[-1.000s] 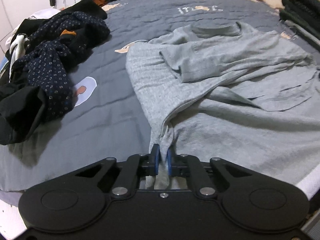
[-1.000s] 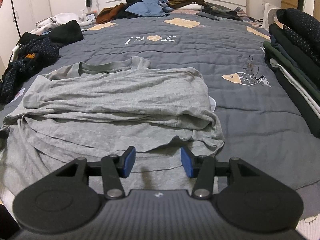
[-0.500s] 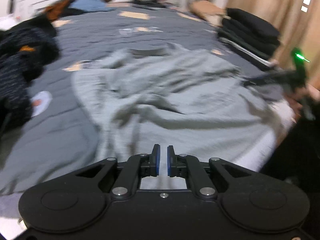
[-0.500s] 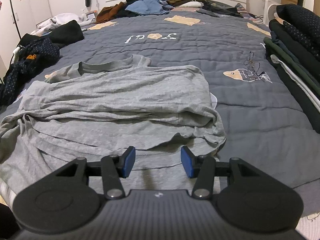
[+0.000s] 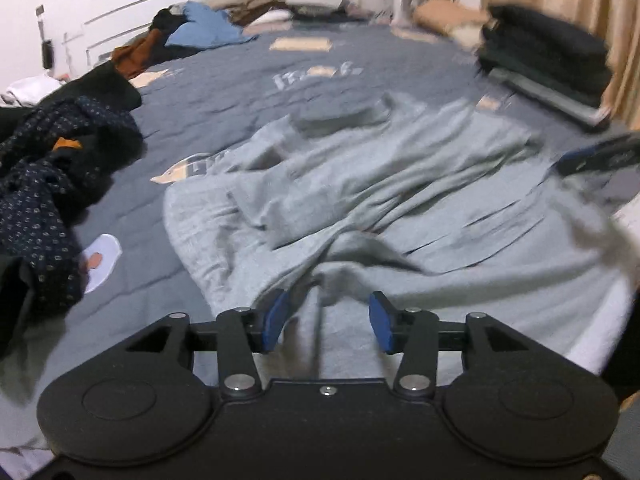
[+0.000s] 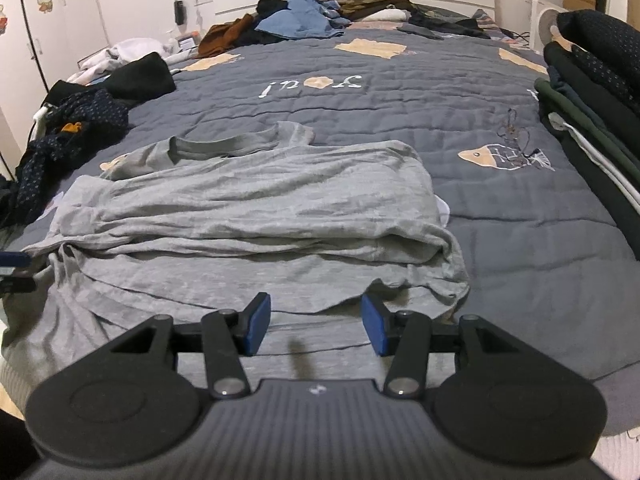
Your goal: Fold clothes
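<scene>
A grey long-sleeved shirt lies partly folded on the bed, collar toward the headboard. My left gripper hovers over its near left part. Its jaws are opening, and a raised ridge of grey cloth runs between the blue pads without being pressed. Over the shirt's near hem, my right gripper stands open with nothing gripped. Each gripper shows at the edge of the other's view: the right gripper and the left gripper.
A grey-blue quilted bedspread covers the bed. A heap of dark dotted clothes lies at the left. Folded dark garments are stacked at the right. More loose clothes are piled by the headboard.
The left gripper, shut on the shirt's edge a second ago, swung across and has now parted its jaws, letting the cloth go. The right gripper has kept still.
</scene>
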A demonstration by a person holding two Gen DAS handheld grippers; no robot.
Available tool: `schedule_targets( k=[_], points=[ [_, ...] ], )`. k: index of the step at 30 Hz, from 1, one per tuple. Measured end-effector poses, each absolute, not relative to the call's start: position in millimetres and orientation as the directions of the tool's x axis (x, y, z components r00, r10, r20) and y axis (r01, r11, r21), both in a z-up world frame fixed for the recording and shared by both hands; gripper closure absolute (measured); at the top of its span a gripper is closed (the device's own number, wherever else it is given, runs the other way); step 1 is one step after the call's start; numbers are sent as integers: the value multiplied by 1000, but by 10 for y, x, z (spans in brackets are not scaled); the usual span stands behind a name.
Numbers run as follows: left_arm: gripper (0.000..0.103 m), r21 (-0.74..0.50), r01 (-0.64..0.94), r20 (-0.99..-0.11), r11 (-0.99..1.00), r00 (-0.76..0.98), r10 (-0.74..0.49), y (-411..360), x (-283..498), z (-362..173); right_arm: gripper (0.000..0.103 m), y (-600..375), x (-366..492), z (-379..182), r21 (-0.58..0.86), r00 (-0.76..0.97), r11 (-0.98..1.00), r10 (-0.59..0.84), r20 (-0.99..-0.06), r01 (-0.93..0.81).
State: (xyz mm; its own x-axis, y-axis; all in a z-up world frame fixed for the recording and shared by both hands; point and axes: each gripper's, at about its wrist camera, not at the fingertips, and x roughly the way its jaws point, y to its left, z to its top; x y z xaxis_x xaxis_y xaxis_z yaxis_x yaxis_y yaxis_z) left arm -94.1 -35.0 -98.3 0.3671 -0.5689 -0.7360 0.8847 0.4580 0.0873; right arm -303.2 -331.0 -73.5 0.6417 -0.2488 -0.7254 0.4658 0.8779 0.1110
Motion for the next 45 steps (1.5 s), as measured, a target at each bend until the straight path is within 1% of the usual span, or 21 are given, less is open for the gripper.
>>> schedule_targets(
  k=[1,2,9,11,13,14,16,17,19,21,24,27,29,31,33,34,35,37,38,40,45],
  points=[
    [58,102,876,-739,472,384,-554,-387,-915,-1012,54,-3297,-3024,-739,110,642,880,-246,-727,462],
    [58,90,869,-745,486,382,-546,-390,-876,-1028,54,-3289,-3018,-743,109,641,882,-244,-727,459],
    [58,-59,827,-750,559,333,-572,-406,-587,-1016,53,-3274,-3030,-754,105,640,887,-237,-731,449],
    [65,-52,828,-756,558,332,-564,-436,-571,-1040,53,-3273,-3038,-758,106,641,889,-235,-731,446],
    [80,3,846,-772,533,341,-537,-499,-640,-1086,53,-3273,-3043,-763,104,639,890,-234,-732,444],
    [84,21,855,-782,518,337,-524,-524,-673,-1108,53,-3274,-3045,-766,102,638,891,-233,-734,443],
    [96,43,867,-793,497,332,-510,-538,-735,-1109,53,-3282,-3056,-769,99,636,890,-236,-735,445],
    [98,51,870,-794,491,334,-508,-532,-763,-1095,53,-3286,-3060,-767,99,636,890,-237,-735,446],
    [99,35,872,-783,488,327,-529,-477,-810,-1018,53,-3305,-3079,-766,103,637,887,-238,-733,450],
    [99,-24,897,-754,441,273,-597,-371,-900,-885,53,-3320,-3106,-757,105,640,884,-243,-729,456],
    [99,-107,943,-700,316,155,-697,-241,-1067,-743,53,-3334,-3126,-737,116,648,881,-243,-722,459],
    [99,-153,964,-703,216,48,-709,-258,-1196,-759,52,-3340,-3117,-734,123,649,880,-238,-723,459],
    [98,-115,974,-743,193,44,-668,-329,-1286,-839,52,-3323,-3101,-737,121,648,884,-233,-725,452],
    [97,-49,975,-772,216,100,-628,-386,-1325,-898,52,-3314,-3093,-747,118,645,886,-230,-728,449],
    [96,-73,968,-760,239,101,-642,-354,-1273,-860,52,-3310,-3090,-758,114,641,887,-229,-733,448],
    [92,-93,965,-745,247,97,-660,-327,-1245,-818,52,-3318,-3093,-760,114,639,885,-232,-733,452],
    [87,-117,960,-722,253,92,-686,-286,-1214,-769,52,-3324,-3099,-757,118,640,883,-232,-732,455],
    [55,-152,948,-681,279,104,-725,-216,-1150,-688,52,-3337,-3109,-751,126,643,878,-232,-730,461],
    [51,-164,941,-667,295,114,-736,-185,-1117,-662,52,-3341,-3109,-748,128,644,878,-232,-729,462],
    [51,-181,927,-652,328,136,-746,-158,-1046,-638,52,-3349,-3111,-743,132,646,876,-232,-727,463],
    [51,-132,920,-723,370,166,-670,-234,-995,-761,52,-3404,-3155,-708,122,643,867,-256,-722,482]
  ],
)
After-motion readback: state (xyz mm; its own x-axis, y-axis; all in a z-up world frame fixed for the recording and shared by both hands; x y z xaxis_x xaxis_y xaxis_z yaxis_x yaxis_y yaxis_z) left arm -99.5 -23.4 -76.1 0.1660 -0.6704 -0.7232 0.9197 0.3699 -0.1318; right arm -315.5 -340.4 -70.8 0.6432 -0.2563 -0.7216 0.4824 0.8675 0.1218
